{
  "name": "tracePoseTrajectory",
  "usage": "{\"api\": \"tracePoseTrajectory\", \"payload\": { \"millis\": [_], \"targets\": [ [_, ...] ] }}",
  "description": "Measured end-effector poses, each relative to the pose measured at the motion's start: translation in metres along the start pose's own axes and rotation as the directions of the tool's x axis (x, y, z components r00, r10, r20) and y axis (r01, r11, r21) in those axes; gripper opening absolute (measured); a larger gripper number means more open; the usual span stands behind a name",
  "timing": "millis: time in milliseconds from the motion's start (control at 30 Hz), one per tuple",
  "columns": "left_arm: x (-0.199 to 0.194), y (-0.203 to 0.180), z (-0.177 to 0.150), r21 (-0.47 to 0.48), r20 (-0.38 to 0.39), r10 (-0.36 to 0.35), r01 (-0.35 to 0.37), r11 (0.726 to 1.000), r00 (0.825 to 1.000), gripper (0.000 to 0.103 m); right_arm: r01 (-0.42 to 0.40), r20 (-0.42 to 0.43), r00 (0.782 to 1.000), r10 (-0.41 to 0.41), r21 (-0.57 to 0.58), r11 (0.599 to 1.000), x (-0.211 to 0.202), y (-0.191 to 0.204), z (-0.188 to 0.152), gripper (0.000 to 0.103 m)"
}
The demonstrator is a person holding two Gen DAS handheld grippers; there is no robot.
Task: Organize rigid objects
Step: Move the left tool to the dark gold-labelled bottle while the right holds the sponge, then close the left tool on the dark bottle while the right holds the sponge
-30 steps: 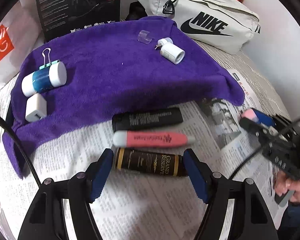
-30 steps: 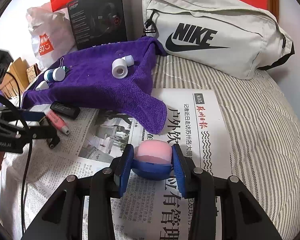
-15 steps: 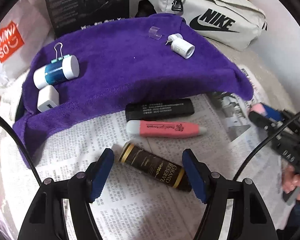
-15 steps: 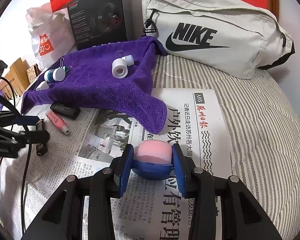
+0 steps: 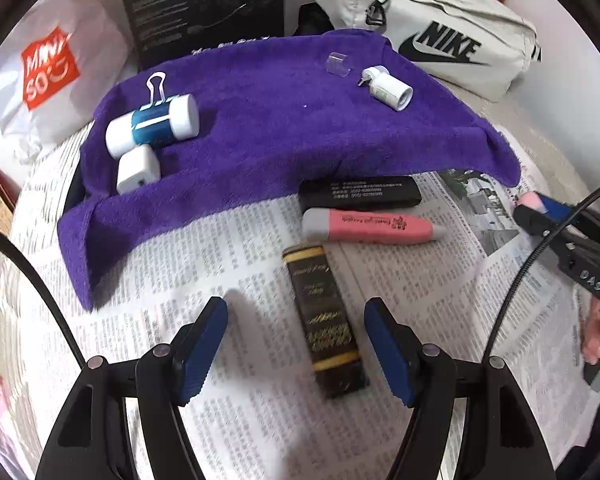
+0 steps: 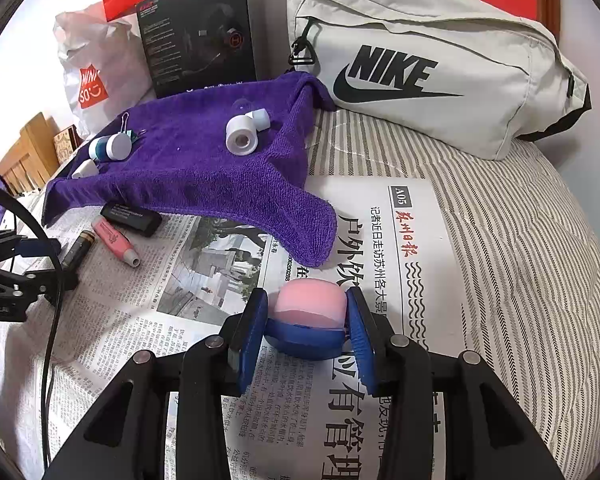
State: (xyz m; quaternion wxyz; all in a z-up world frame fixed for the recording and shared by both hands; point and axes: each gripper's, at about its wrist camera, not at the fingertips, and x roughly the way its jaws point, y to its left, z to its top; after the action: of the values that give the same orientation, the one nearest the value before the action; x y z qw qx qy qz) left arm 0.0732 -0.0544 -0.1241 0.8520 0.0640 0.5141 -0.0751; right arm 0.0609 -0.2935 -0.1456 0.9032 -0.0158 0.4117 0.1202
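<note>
The black-and-gold tube (image 5: 327, 316) lies lengthwise between the wide, empty pads of your left claw (image 5: 296, 348), its long axis pointing away, while your right claw (image 6: 308, 328) clamps the pink-and-blue piece (image 6: 310, 312).

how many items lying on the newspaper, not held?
3: black box at the purple towel's edge, pink highlighter just below it, black-and-gold tube between the left gripper's open jaws.

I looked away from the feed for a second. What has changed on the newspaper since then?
The black-and-gold tube has swung from lying crosswise between the left gripper's open fingers to pointing lengthwise away from them, loose on the newspaper. The pink marker and black case kept their places. The right gripper stays shut on the pink-and-blue object.
</note>
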Motion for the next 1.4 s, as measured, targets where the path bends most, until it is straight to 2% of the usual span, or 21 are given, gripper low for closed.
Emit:
{"api": "tracePoseTrajectory", "payload": {
  "millis": [67, 100, 133, 200, 233, 400, 567, 767, 1067, 1300, 1400],
  "targets": [
    [-0.001, -0.004, 0.000, 0.017, 0.021, -0.010, 0.010, 1.000, 1.000, 0.062, -0.005, 0.000, 1.000, 0.005, 0.003, 1.000, 0.000, -0.001, 0.000, 0.042],
    [-0.002, -0.004, -0.001, 0.020, 0.028, -0.016, 0.015, 1.000, 0.999, 0.056, -0.007, 0.001, 1.000, 0.007, 0.005, 1.000, 0.000, -0.001, 0.000, 0.042],
    [-0.003, -0.005, -0.002, 0.025, 0.039, -0.021, 0.020, 0.999, 0.999, 0.044, -0.008, 0.001, 1.000, 0.008, 0.005, 1.000, 0.000, -0.001, 0.000, 0.042],
    [-0.007, -0.006, -0.007, 0.039, 0.066, -0.022, 0.019, 0.999, 0.998, 0.027, -0.005, 0.000, 1.000, 0.005, 0.003, 1.000, 0.000, 0.000, 0.000, 0.042],
    [-0.008, -0.005, -0.009, 0.040, 0.072, -0.025, 0.022, 0.999, 0.997, 0.026, -0.002, 0.000, 1.000, 0.002, 0.001, 1.000, 0.000, 0.000, 0.000, 0.042],
    [-0.016, -0.001, -0.026, 0.038, 0.151, -0.048, 0.043, 0.998, 0.987, 0.025, 0.005, -0.001, 1.000, -0.005, -0.006, 1.000, 0.000, 0.001, 0.000, 0.042],
    [-0.018, -0.008, -0.032, 0.066, 0.198, -0.012, -0.001, 0.998, 0.980, 0.026, 0.023, -0.004, 1.000, -0.023, -0.023, 0.999, 0.001, 0.004, 0.000, 0.042],
    [-0.018, -0.004, -0.031, 0.054, 0.199, -0.034, 0.024, 0.998, 0.979, 0.026, 0.022, -0.006, 1.000, -0.022, -0.032, 0.999, 0.003, 0.005, 0.001, 0.045],
    [-0.022, -0.011, -0.040, 0.042, 0.201, 0.014, -0.023, 0.999, 0.980, 0.026, 0.022, -0.006, 1.000, -0.022, -0.035, 0.999, 0.003, 0.005, 0.001, 0.045],
    [-0.022, -0.005, -0.040, 0.016, 0.202, -0.019, 0.016, 1.000, 0.979, 0.024, 0.026, -0.006, 1.000, -0.026, -0.039, 0.999, 0.003, 0.005, 0.001, 0.045],
    [-0.022, -0.006, -0.041, 0.017, 0.203, -0.012, 0.009, 1.000, 0.979, 0.024, 0.037, -0.003, 0.999, -0.038, -0.041, 0.998, 0.003, 0.005, 0.001, 0.042]
  ]
}}
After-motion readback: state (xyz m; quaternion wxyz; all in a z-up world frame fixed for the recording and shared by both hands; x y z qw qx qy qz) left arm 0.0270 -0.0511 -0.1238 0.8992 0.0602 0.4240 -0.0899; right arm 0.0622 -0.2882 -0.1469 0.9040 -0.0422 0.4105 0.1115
